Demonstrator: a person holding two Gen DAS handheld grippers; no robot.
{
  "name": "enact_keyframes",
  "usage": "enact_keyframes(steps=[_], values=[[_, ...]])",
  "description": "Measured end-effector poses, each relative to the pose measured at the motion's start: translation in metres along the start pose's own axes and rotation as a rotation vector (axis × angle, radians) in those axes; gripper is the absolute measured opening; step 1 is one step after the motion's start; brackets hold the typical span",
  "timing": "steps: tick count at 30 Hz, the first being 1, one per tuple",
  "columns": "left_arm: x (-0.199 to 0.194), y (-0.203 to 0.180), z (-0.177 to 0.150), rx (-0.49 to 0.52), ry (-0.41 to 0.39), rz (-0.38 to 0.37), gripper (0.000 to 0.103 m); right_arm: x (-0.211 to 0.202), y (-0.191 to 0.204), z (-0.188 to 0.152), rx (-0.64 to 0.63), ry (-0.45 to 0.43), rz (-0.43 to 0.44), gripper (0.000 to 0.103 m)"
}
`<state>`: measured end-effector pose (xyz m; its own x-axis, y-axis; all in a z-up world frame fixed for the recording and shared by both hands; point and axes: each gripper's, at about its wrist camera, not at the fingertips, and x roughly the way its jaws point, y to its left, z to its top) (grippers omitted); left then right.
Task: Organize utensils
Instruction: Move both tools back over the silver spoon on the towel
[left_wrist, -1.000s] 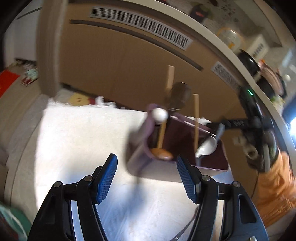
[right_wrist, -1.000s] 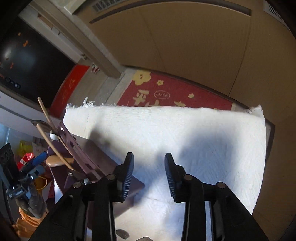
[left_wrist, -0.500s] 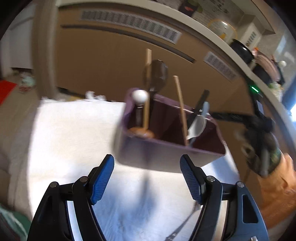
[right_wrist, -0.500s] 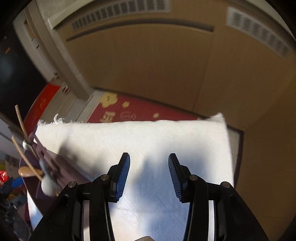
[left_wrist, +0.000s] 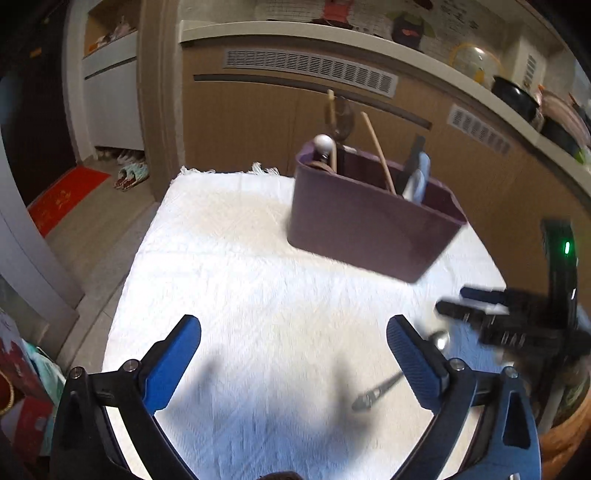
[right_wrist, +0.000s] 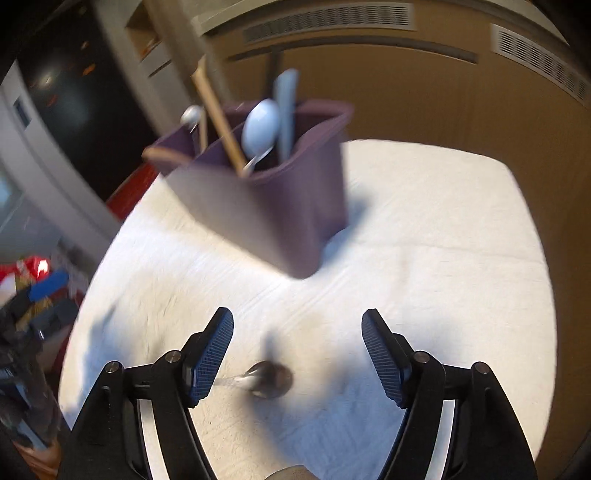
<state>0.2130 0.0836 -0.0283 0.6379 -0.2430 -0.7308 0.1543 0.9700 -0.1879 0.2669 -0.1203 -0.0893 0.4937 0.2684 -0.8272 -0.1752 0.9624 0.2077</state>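
Blue-padded right tongs (right_wrist: 297, 354) agape — hovering over spoon (right_wrist: 269, 379).

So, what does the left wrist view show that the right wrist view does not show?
Only the left wrist view shows the other gripper, the right gripper, at its right edge, the whole metal spoon with its handle, and a kitchen counter with pots. Only the right wrist view shows the spoon's bowl lying between the open right gripper's fingers. Both show the purple holder with utensils standing on the white cloth, and both grippers, left gripper included, are open and empty.
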Motion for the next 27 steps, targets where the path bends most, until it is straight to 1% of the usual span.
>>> enact_keyframes(steps=[1,3,4,6,7,8,9,11,12,13,15,19,21,22,24,25,26,27], values=[[0.008,0.003,0.008,-0.011,0.001,-0.026,0.100,0.008,0.006,0.001,-0.027,0.012,0.007,0.072],[0.025,0.010,0.022,-0.030,0.022,-0.051,0.100,0.021,0.016,0.007,-0.067,0.022,0.015,0.072],[0.032,0.012,0.028,-0.050,0.028,-0.057,0.100,0.027,0.021,0.012,-0.100,0.016,0.007,0.072],[0.037,0.017,0.033,-0.090,0.021,-0.054,0.100,0.037,0.027,0.021,-0.152,-0.003,-0.038,0.070],[0.038,0.018,0.034,-0.099,0.018,-0.053,0.100,0.042,0.028,0.027,-0.171,-0.009,-0.073,0.067],[0.038,0.019,0.033,-0.101,0.015,-0.050,0.100,0.047,0.028,0.032,-0.181,-0.013,-0.097,0.058],[0.038,0.019,0.031,-0.096,0.012,-0.042,0.100,0.050,0.027,0.036,-0.191,-0.012,-0.107,0.051],[0.039,0.020,0.027,-0.084,0.012,-0.015,0.100,0.054,0.025,0.042,-0.213,-0.008,-0.106,0.051],[0.040,0.020,0.025,-0.085,0.014,-0.008,0.100,0.055,0.025,0.044,-0.232,-0.014,-0.121,0.051],[0.042,0.022,0.023,-0.090,0.018,-0.003,0.100,0.056,0.024,0.046,-0.254,-0.021,-0.144,0.051],[0.045,0.023,0.020,-0.099,0.028,-0.003,0.100,0.058,0.023,0.046,-0.298,-0.030,-0.201,0.046],[0.050,0.019,0.017,-0.088,0.047,0.000,0.100,0.065,0.009,0.049,-0.285,-0.011,-0.244,0.046],[0.048,0.013,0.014,-0.065,0.050,0.017,0.100,0.064,-0.002,0.048,-0.245,0.001,-0.244,0.046],[0.046,0.010,0.012,-0.048,0.053,0.026,0.100,0.059,-0.006,0.046,-0.209,0.017,-0.223,0.046],[0.043,-0.002,0.007,0.022,0.080,0.050,0.100,0.040,-0.011,0.037,-0.158,0.035,-0.166,0.047],[0.041,-0.011,0.002,0.071,0.102,0.048,0.099,0.028,-0.009,0.028,-0.139,0.044,-0.134,0.047],[0.039,-0.021,-0.004,0.119,0.124,0.026,0.099,0.018,-0.007,0.020,-0.130,0.047,-0.114,0.047],[0.037,-0.033,-0.013,0.174,0.154,-0.014,0.098,0.007,-0.003,0.011,-0.116,0.049,-0.092,0.047]])
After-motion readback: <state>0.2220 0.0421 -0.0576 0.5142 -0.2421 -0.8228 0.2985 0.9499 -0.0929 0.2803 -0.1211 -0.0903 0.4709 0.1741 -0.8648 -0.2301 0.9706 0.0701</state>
